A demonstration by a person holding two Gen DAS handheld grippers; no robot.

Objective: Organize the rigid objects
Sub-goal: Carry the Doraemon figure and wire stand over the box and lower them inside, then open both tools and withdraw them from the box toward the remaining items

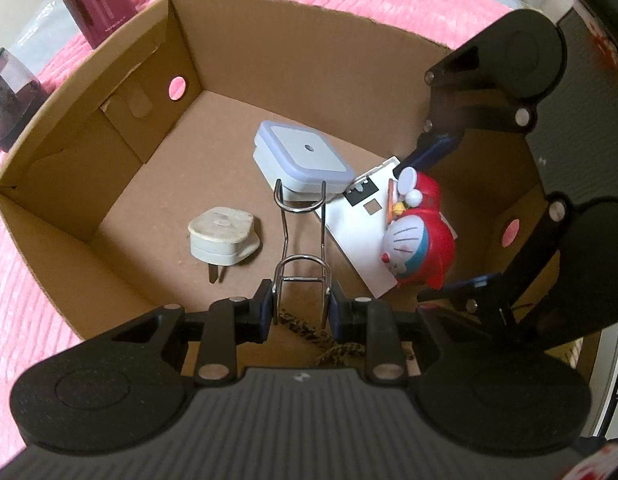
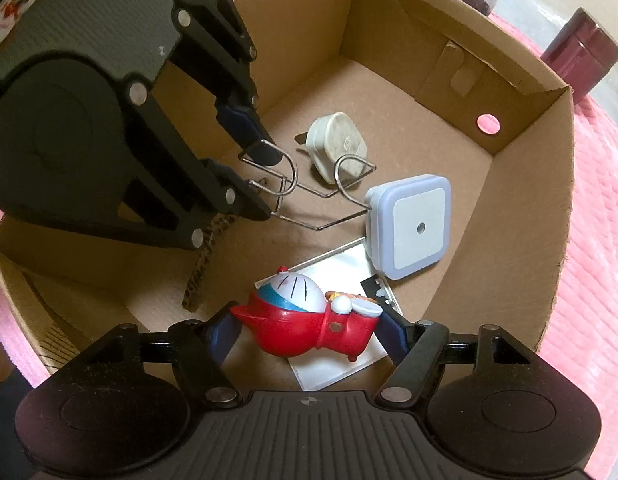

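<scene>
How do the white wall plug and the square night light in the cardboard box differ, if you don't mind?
The white wall plug is off-white, scuffed and roughly triangular; the square night light is cleaner, pale blue-white, with a small dark dot at its centre. The plug's metal prongs show; the light's do not. Both lie loose on the floor of the cardboard box.

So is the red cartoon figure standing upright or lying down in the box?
Lying down: the red cartoon figure lies sideways on a white card, between the right hand-held gripper's fingers.

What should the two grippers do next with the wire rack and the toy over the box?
Probably lower both slightly, then open. The left gripper holds the wire rack and the right gripper the red toy, already inside the cardboard box.
</scene>
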